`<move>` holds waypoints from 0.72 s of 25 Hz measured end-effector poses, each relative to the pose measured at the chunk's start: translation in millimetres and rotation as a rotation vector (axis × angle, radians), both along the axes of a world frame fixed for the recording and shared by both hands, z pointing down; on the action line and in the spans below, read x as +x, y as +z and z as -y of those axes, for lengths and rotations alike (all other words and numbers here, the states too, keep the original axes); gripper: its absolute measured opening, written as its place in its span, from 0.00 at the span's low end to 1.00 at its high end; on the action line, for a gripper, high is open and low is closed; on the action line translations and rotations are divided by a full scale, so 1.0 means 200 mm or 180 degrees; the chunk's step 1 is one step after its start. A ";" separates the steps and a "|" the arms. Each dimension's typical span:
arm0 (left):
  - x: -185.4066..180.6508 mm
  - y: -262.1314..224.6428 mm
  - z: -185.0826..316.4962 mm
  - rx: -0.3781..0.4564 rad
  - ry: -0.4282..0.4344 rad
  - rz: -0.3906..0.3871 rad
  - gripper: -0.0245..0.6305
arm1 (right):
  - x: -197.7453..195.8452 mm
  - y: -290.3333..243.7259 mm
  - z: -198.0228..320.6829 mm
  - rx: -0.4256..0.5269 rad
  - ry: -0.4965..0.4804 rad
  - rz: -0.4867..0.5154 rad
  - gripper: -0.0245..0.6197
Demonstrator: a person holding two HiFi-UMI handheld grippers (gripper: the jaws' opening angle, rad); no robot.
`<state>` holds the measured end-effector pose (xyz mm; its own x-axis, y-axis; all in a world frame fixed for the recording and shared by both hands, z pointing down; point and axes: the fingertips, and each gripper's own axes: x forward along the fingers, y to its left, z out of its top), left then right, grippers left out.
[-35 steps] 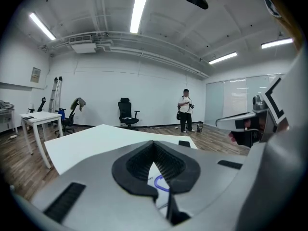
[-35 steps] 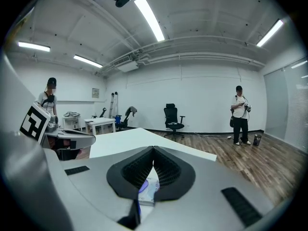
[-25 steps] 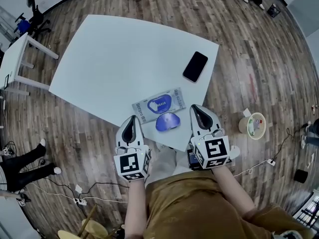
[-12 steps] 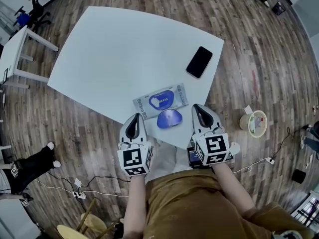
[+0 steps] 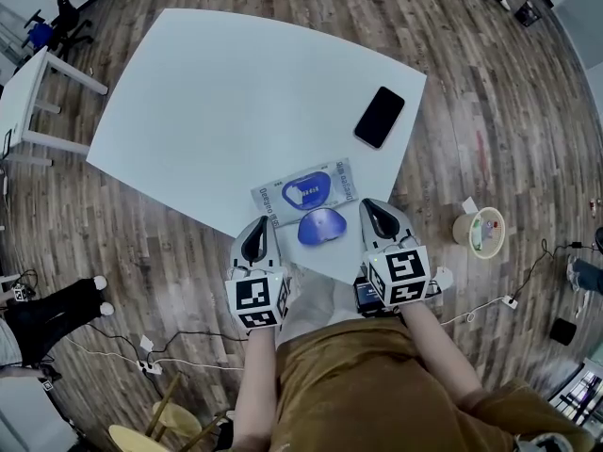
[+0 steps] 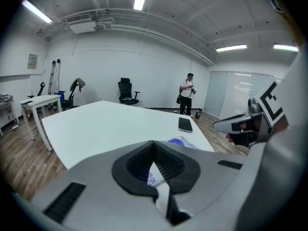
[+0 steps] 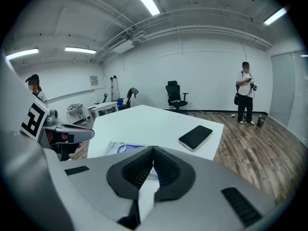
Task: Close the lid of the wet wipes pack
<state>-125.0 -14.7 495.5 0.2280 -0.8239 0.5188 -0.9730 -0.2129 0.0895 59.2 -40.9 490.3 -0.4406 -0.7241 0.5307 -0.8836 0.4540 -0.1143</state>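
The wet wipes pack (image 5: 283, 199) lies flat near the table's front edge. Its blue oval lid (image 5: 321, 226) is flipped open toward me and rests on the tabletop beside the blue opening (image 5: 309, 190). My left gripper (image 5: 256, 222) is shut and empty, just left of the lid at the table edge. Just right of the lid, my right gripper (image 5: 369, 204) is also shut and empty. The pack (image 6: 181, 142) peeks over the left gripper (image 6: 154, 142) in the left gripper view. It also shows as the pack (image 7: 121, 148) to the left of the right gripper (image 7: 154, 148) in the right gripper view.
A black phone (image 5: 380, 117) lies at the right edge of the white table (image 5: 226, 92). A small bin (image 5: 480, 236) stands on the wood floor to the right. A second white desk (image 5: 21, 111) is far left. A person (image 7: 246, 93) and an office chair (image 7: 174, 96) stand beyond the table.
The left gripper has edged slightly right toward the open lid. The right gripper has hardly moved, and the lid stays open.
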 end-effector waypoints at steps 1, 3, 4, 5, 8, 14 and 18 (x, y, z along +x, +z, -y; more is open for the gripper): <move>0.00 0.01 0.00 -0.0022 0.0012 -0.0002 0.03 | 0.00 0.01 0.00 -0.0027 -0.0001 -0.0006 0.05; 0.01 0.04 -0.01 -0.0069 0.0032 -0.0002 0.03 | -0.01 0.05 0.00 -0.0086 -0.0009 -0.0019 0.05; 0.02 0.06 -0.01 -0.0093 0.0036 -0.0003 0.03 | -0.01 0.06 0.00 -0.0115 -0.0019 -0.0025 0.05; 0.02 0.07 -0.02 -0.0116 0.0037 -0.0005 0.03 | -0.01 0.08 -0.01 -0.0140 -0.0031 -0.0029 0.05; 0.02 0.13 -0.02 -0.0193 0.0045 -0.0013 0.03 | -0.02 0.13 -0.01 -0.0208 -0.0057 -0.0038 0.05; 0.06 0.23 -0.05 -0.0368 0.0117 -0.0038 0.03 | 0.01 0.22 0.00 -0.0335 -0.0038 -0.0074 0.05; 0.09 0.28 -0.07 -0.0445 0.0183 -0.0055 0.03 | 0.02 0.28 -0.04 -0.0438 -0.0033 -0.0091 0.05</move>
<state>-107.9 -1.0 551.3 0.2827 -0.7292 0.6232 -0.9576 -0.2525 0.1388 62.4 -33.1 546.3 -0.4308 -0.6390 0.6372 -0.8828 0.4448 -0.1509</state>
